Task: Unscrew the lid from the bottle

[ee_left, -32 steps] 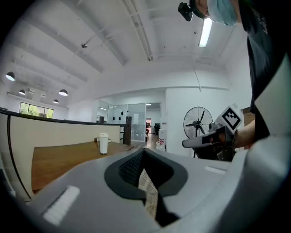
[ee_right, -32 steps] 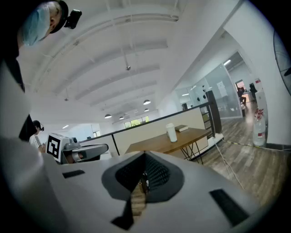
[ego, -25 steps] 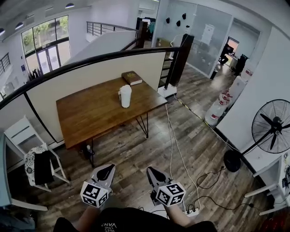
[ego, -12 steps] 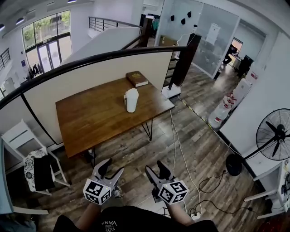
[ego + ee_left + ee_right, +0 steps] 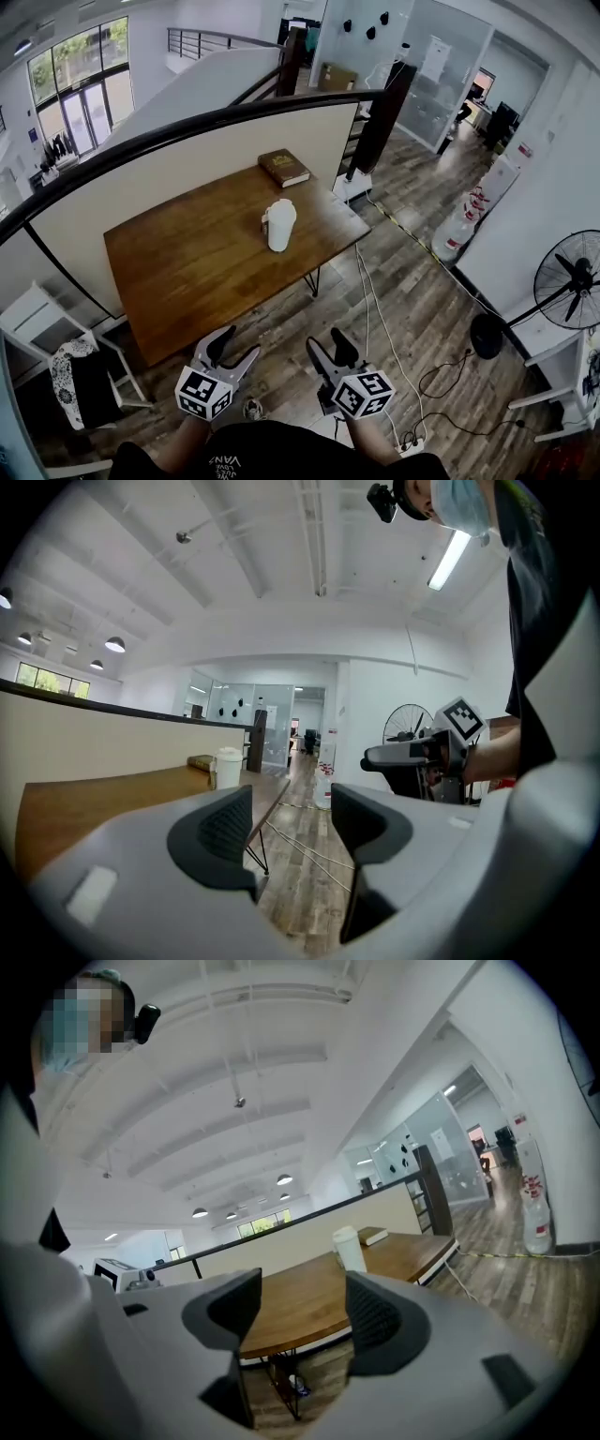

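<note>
1. Bottle (image 5: pixel 281 227), white and upright, on a wooden counter (image 5: pixel 187 262), toward the counter's 2 o'clock part. Its lid (image 5: pixel 281 205) is on.
2. A brown book (image 5: pixel 284 167) lies flat at the bottle's 12 o'clock, near the counter's far edge and apart from the bottle.
3. The left hand-held gripper (image 5: pixel 236 344) sits at 7 o'clock in the head view, above the wood floor (image 5: pixel 412 309) and well apart from the counter. Its jaws are opening, already wide, with nothing between them.
4. The right hand-held gripper (image 5: pixel 327 342) sits at 5 o'clock, just beside the left one. Its jaws stand wide apart and empty.
5. From both grippers the bottle lies at about 12 o'clock, touched by neither.
6. A standing fan (image 5: pixel 572 281) is at 3 o'clock, by the white wall.
</note>
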Tool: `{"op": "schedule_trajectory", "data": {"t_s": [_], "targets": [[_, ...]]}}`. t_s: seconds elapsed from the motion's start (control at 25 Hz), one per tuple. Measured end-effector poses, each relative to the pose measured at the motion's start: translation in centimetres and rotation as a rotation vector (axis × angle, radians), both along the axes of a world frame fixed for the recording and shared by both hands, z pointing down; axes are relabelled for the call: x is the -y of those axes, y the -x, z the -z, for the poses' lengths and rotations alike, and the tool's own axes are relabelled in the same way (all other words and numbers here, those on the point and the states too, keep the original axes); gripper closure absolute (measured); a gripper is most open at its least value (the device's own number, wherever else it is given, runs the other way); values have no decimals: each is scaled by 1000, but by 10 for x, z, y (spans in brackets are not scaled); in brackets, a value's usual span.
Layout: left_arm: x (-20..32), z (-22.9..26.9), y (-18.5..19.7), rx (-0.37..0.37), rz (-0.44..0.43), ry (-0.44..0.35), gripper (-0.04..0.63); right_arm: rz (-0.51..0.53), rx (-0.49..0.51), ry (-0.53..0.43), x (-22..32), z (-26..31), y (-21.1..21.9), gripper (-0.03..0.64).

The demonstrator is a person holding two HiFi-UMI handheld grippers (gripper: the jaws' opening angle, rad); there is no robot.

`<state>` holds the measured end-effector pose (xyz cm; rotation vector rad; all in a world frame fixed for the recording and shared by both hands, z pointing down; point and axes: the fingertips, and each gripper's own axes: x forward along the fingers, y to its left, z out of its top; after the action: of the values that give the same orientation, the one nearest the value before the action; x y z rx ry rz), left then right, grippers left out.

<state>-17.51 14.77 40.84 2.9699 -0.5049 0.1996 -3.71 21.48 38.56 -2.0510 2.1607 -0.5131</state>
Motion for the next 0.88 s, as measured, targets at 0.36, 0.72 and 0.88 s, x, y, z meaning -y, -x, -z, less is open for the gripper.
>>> {"op": "schedule_trajectory", "data": {"t_s": [0.36,0.72,0.88], "targets": [[48,-9,-6,20,-40,26,345,-51,0,19,43,-3,-7,368],[66,-31,-43,46,11,59,341,-7,9,37,73,-19,-49,368],[83,-33,-73,51,77,63,333,60,-5,46,94,-22,-80,368]]}}
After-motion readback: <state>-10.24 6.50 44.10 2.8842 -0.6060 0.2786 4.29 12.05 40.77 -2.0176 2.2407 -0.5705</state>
